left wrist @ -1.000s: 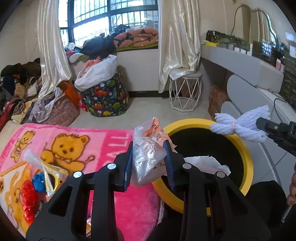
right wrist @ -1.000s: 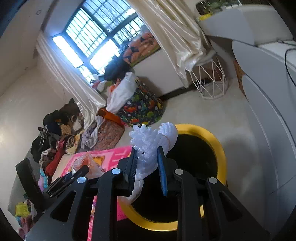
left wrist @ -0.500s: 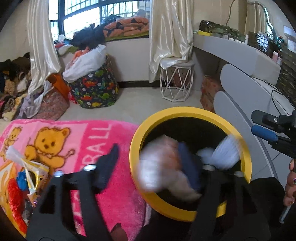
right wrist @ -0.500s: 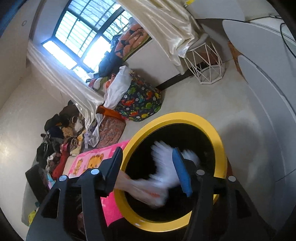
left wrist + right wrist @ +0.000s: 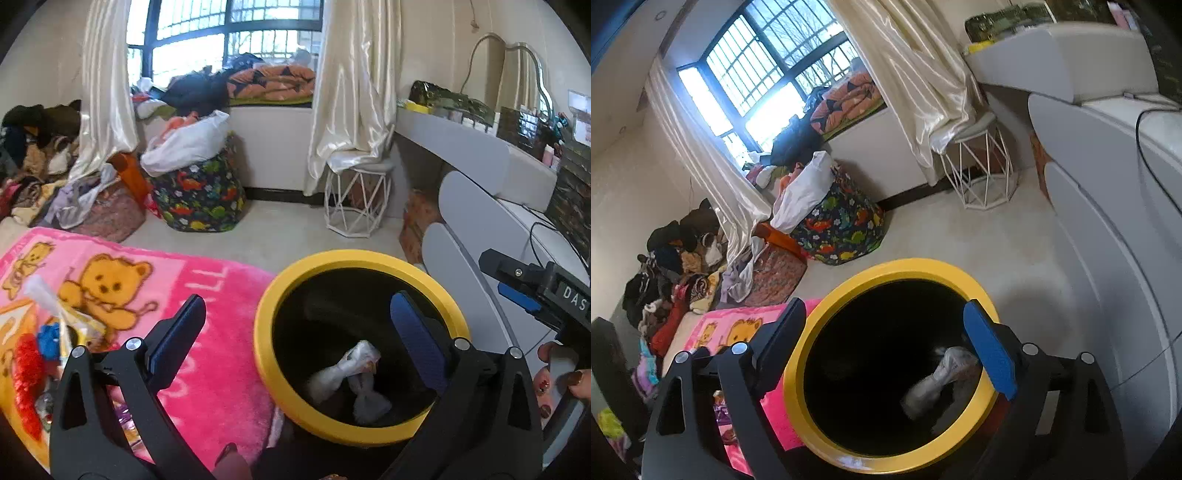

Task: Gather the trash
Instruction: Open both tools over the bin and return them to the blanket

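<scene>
A black bin with a yellow rim [image 5: 295,277] stands on the floor beside a pink teddy-bear blanket [image 5: 207,295]. Crumpled plastic and white yarn trash [image 5: 354,373] lies at the bin's bottom; it also shows in the right wrist view [image 5: 942,376]. My left gripper [image 5: 299,328] is open and empty above the bin's left rim. My right gripper [image 5: 882,339] is open and empty over the bin [image 5: 886,269]; it shows at the right edge of the left wrist view [image 5: 524,288]. More trash wrappers [image 5: 48,332] lie on the blanket at far left.
A white wire stool [image 5: 356,199] and a dinosaur-print bag [image 5: 199,199] stand by the window wall. Clothes are piled at the left [image 5: 33,166]. A white curved desk [image 5: 476,221] runs along the right, close to the bin.
Both grippers opened over the bin. The plastic bag fell from the left one and the white yarn bundle from the right one; both now lie inside the bin.
</scene>
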`<state>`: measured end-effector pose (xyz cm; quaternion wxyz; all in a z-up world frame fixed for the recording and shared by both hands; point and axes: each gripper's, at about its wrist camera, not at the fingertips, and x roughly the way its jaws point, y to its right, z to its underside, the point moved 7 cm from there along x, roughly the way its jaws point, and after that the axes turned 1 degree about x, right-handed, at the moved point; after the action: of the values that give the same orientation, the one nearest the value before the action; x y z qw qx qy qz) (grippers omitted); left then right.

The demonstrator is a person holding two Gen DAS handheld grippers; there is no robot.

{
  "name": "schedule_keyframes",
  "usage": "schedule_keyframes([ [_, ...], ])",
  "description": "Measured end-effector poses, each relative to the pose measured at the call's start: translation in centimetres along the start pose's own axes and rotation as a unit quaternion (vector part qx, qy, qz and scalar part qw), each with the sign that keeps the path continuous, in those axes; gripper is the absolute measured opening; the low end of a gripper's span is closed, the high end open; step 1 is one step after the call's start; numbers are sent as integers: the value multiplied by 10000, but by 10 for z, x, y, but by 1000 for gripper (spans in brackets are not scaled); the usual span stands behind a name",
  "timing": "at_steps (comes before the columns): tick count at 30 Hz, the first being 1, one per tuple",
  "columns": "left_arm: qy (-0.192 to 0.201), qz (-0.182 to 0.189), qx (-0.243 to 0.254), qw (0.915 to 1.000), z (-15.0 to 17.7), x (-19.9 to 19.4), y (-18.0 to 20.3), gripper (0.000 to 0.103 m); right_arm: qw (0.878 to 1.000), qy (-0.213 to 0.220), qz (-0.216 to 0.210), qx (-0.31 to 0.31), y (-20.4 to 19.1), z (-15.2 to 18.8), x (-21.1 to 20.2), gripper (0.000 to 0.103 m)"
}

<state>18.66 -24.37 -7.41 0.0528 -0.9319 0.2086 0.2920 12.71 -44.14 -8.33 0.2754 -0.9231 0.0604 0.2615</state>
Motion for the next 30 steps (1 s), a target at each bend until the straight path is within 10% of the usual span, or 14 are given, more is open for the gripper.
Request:
schedule_keyframes([
  [30, 525, -440, -228, 9974, 14, -77, -75, 92, 9934, 286, -169, -1095, -86, 28, -17, 95],
])
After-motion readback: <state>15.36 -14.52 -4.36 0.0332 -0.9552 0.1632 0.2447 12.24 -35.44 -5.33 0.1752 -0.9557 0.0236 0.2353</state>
